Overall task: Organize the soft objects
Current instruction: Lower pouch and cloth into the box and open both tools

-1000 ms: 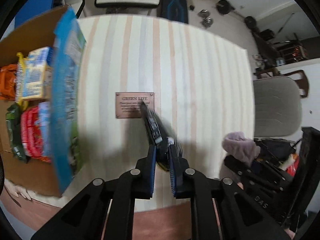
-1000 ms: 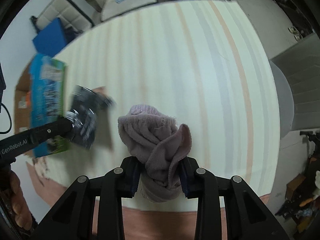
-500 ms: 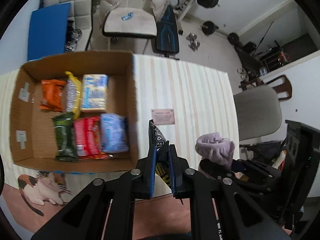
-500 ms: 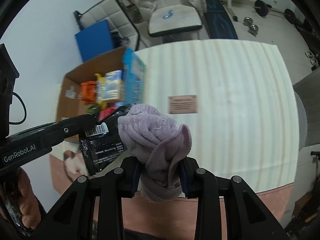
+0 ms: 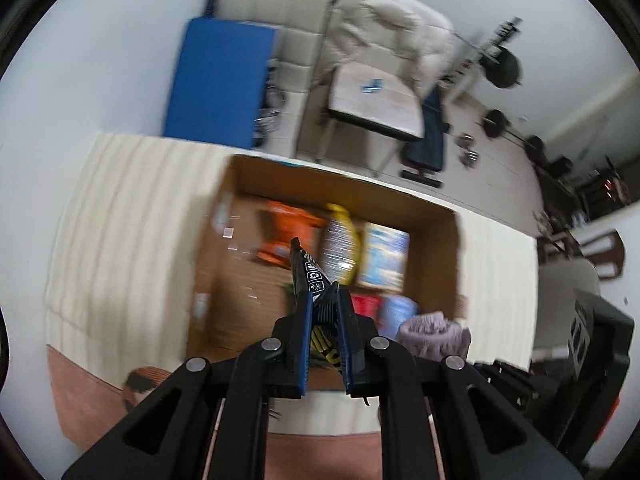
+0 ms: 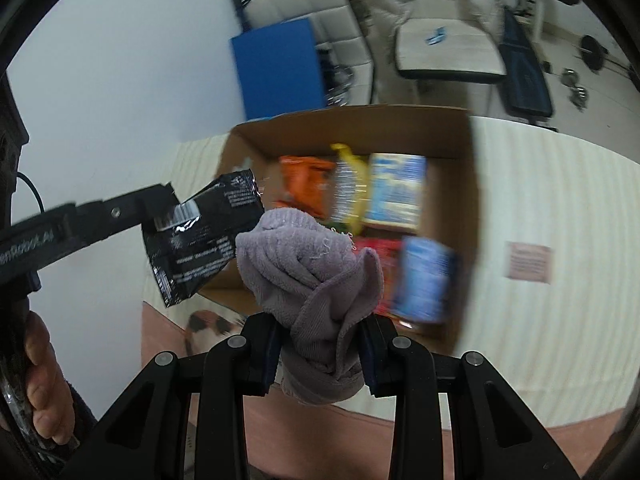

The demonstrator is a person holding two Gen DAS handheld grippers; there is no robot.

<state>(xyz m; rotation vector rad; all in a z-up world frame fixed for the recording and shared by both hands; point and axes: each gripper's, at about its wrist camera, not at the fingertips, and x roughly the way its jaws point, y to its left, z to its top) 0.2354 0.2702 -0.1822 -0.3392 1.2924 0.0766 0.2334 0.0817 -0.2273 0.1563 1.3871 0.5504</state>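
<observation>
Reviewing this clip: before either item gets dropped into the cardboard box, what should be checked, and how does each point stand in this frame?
1. Left gripper grip on the black packet: ok, pinched between both fingers.
2. Right gripper grip on the purple cloth: ok, bunched between the fingers.
3. Cardboard box open on top: ok, no flaps over it.
4. Free floor in the box: ok, bare cardboard at its left side; snack packs fill the right.
5. Packet over the box opening: cannot tell, depth is unclear and the frame is blurred.
6. Cloth clear of the packet: cannot tell, they overlap in the right wrist view.
</observation>
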